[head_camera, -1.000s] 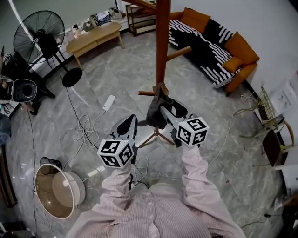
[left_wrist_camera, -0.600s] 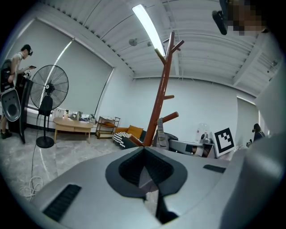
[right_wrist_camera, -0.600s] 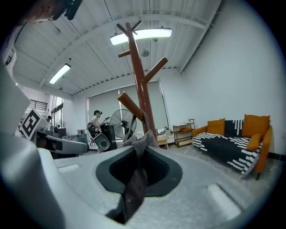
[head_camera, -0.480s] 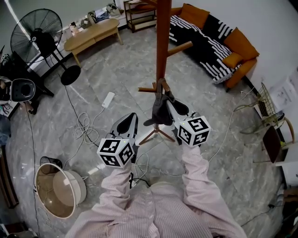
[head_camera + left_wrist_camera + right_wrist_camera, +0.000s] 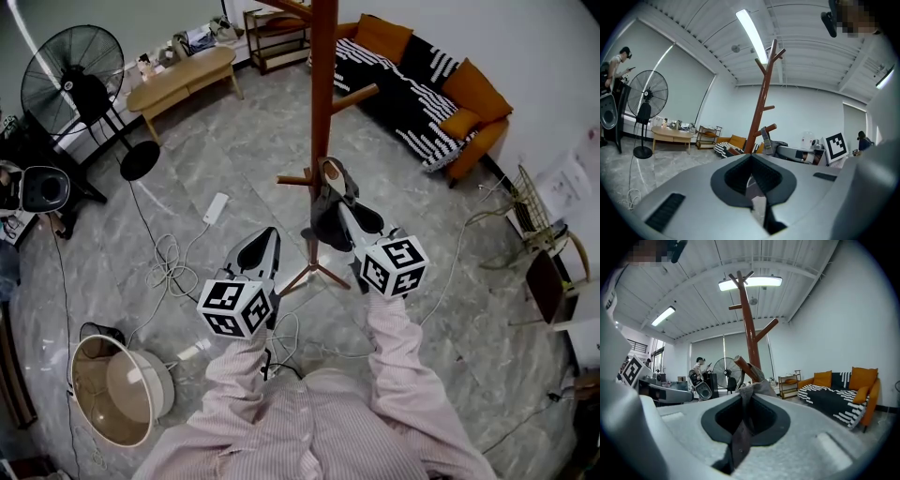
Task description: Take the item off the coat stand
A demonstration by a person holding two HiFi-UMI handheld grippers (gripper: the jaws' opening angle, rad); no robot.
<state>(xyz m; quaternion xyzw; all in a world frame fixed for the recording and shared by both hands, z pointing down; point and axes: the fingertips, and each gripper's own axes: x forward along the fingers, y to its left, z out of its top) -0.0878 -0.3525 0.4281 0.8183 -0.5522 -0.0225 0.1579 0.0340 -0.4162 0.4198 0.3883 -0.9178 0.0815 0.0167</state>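
at the low peg [image 5: 298, 180], right claw [image 5: 330, 202] closing onto the item [image 5: 328, 225] strap [image 5: 740, 439]; sideways pull may snag it or tip coat stand [image 5: 323, 94]. left claw [image 5: 264, 239] closed, empty.

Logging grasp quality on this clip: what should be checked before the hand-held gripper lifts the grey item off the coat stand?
1. Right hand-held gripper closing with the grey item between its jaws: ok.
2. Item free of the peg: not ok, its strap hangs on it.
3. Left hand-held gripper clear of the coat stand: ok.
4. Grip firm enough to lift: cannot tell.
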